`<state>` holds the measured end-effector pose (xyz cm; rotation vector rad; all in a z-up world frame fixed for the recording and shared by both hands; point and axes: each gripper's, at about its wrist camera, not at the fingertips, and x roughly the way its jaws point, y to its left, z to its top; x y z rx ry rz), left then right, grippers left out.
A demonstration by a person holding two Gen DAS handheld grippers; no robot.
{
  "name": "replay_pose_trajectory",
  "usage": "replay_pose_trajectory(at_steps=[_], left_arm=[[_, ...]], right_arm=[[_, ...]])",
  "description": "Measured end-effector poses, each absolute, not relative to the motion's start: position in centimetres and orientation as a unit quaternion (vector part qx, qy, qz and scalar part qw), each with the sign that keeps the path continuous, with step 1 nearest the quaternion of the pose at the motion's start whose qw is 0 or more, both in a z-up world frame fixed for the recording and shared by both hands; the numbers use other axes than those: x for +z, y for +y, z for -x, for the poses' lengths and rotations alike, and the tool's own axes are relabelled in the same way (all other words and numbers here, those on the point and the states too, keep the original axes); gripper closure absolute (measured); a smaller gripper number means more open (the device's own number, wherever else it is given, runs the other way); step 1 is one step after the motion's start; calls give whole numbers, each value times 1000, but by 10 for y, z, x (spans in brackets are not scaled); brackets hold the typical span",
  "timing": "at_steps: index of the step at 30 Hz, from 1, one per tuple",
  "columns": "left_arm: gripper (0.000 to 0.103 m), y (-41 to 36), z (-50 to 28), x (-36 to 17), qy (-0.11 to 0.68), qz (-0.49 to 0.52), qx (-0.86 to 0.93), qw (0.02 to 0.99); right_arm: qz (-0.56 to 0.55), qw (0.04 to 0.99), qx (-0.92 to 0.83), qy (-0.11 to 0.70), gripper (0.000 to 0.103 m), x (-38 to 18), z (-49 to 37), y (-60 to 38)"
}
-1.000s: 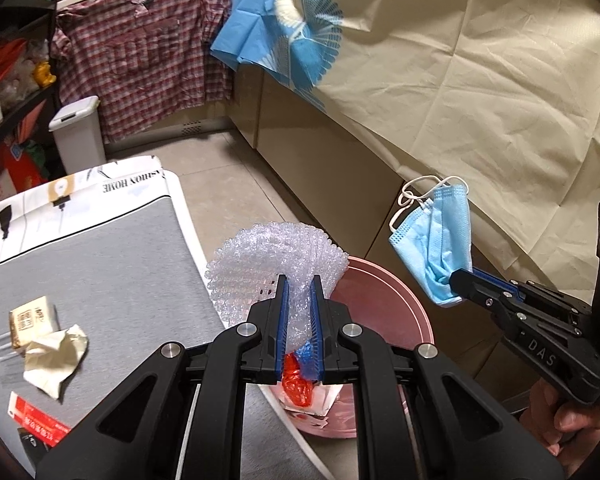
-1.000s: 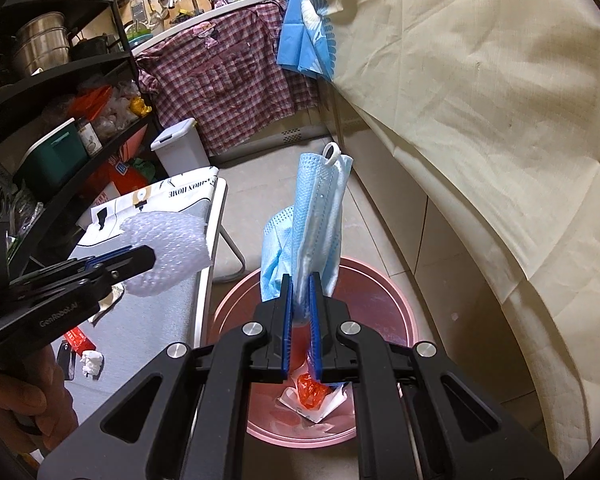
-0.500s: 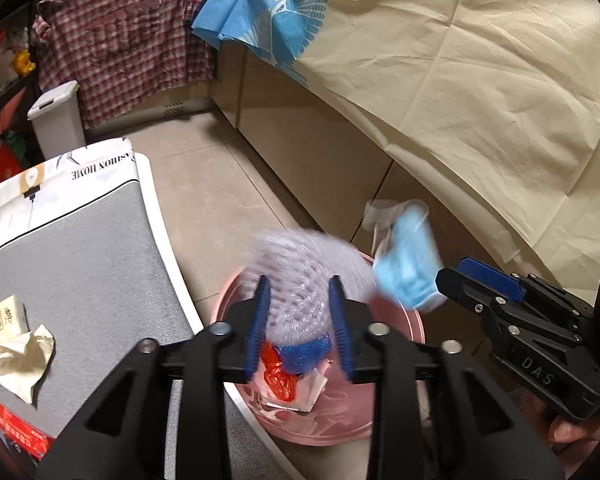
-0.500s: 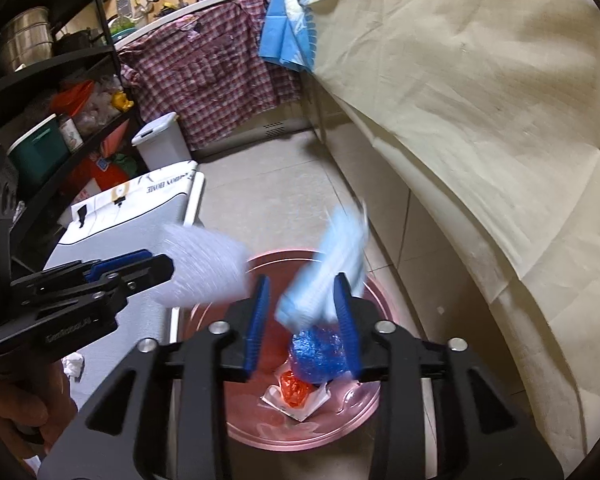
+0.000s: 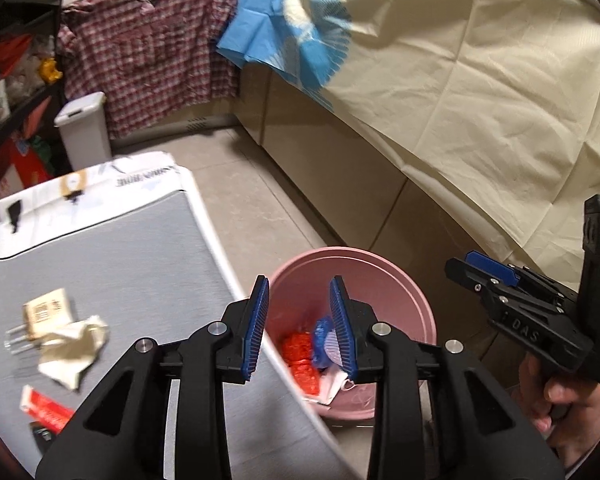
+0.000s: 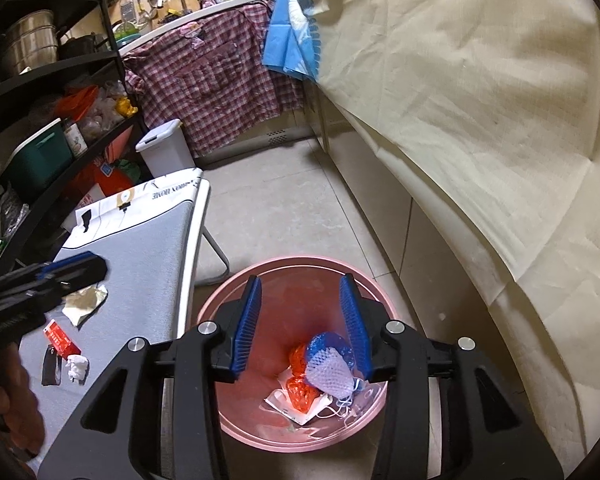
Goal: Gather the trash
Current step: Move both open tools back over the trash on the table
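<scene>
Tiled kitchen floor, pink basin beside a grey-topped table. Left gripper and right gripper both hang over the basin, jaws parted, having just been opening, nothing between them. Bubble wrap and blue mask lie inside on red trash. Crumpled paper sits on the table.

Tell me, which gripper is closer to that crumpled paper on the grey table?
Left. The left gripper hangs right over the crumpled paper, while the right gripper is off above the pink bin.
</scene>
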<state>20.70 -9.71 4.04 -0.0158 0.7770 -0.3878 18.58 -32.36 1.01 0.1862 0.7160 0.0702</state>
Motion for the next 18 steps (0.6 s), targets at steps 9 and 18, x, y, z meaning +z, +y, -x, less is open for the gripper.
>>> replay_pose_trajectory(at_steps=[9, 18], left_arm=[[71, 0, -172, 71, 357, -12, -135, 924], [79, 128, -152, 70, 349, 9, -41, 936]], right_arm=[[-61, 944, 87, 313, 61, 31, -168, -282], [-59, 934, 172, 308, 71, 38, -158, -223]])
